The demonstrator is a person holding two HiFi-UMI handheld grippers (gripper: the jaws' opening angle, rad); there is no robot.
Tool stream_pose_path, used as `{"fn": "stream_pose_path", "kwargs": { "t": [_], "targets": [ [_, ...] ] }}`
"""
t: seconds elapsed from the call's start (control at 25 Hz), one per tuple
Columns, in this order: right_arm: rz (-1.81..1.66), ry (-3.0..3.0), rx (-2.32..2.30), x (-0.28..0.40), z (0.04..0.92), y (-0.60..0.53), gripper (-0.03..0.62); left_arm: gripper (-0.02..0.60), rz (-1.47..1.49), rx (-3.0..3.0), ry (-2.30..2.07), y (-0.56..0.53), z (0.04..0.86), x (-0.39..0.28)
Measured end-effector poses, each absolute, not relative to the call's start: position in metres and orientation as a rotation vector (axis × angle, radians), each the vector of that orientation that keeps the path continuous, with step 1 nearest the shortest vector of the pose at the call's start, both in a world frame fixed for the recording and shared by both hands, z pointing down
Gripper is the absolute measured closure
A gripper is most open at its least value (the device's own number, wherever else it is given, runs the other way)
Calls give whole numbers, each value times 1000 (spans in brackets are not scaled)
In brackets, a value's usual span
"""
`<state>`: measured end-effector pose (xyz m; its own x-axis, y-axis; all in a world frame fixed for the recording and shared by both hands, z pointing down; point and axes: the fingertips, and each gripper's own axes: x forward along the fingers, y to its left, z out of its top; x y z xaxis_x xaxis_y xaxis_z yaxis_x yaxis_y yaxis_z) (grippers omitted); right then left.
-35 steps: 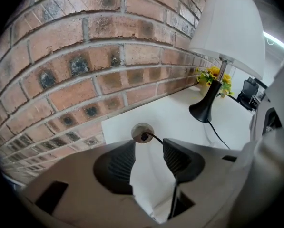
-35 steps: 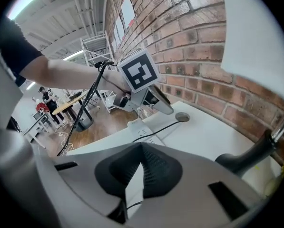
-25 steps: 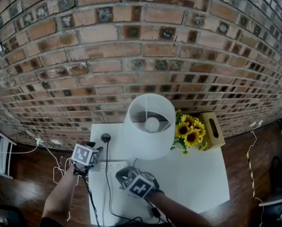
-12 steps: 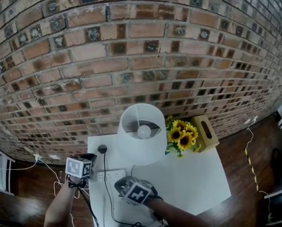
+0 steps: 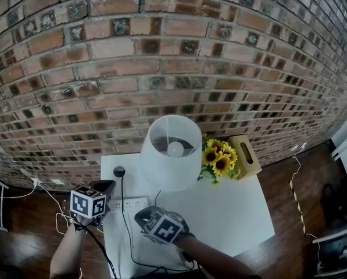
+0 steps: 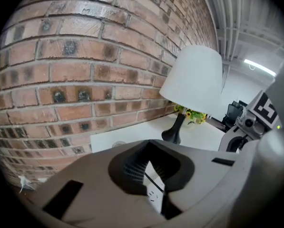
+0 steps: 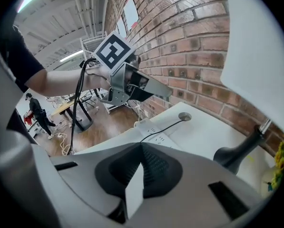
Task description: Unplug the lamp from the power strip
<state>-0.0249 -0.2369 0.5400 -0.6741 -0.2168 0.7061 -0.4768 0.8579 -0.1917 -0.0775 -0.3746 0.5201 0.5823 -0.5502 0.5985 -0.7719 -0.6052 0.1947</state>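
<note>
The lamp [image 5: 167, 151], with a white shade and a black foot, stands at the back of the white table [image 5: 231, 211]. The white power strip [image 5: 132, 205] lies near the table's left edge, and a black cable [image 5: 122, 214] crosses it. My left gripper [image 5: 106, 186] hangs above the table's left edge, beside the strip. Its jaws have just been closing and are shut with nothing between them. The strip [image 6: 153, 188] shows through the slit below them. My right gripper [image 5: 147, 217] hovers just right of the strip, shut, with nothing seen in it. From the right gripper view, the left gripper [image 7: 166, 94] floats above the strip [image 7: 151, 129].
A round dark disc [image 5: 119, 171] sits near the wall where the cable ends. Sunflowers [image 5: 217, 158] and a wooden tissue box [image 5: 244, 154] stand right of the lamp. A brick wall [image 5: 161, 68] backs the table. White cords [image 5: 42, 185] lie on the wooden floor at the left.
My left gripper has risen and drawn back to the left, off the strip, and its jaws have gone from open to shut. The right gripper has stayed put.
</note>
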Motion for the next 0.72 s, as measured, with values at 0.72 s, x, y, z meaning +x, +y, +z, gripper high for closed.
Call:
{"fn": "stream_pose_path", "kwargs": {
  "t": [0.72],
  "targets": [
    [428,-2411,437,5,520,-199,603,571,753,2296,-1234,-323,501,-67]
  ]
}}
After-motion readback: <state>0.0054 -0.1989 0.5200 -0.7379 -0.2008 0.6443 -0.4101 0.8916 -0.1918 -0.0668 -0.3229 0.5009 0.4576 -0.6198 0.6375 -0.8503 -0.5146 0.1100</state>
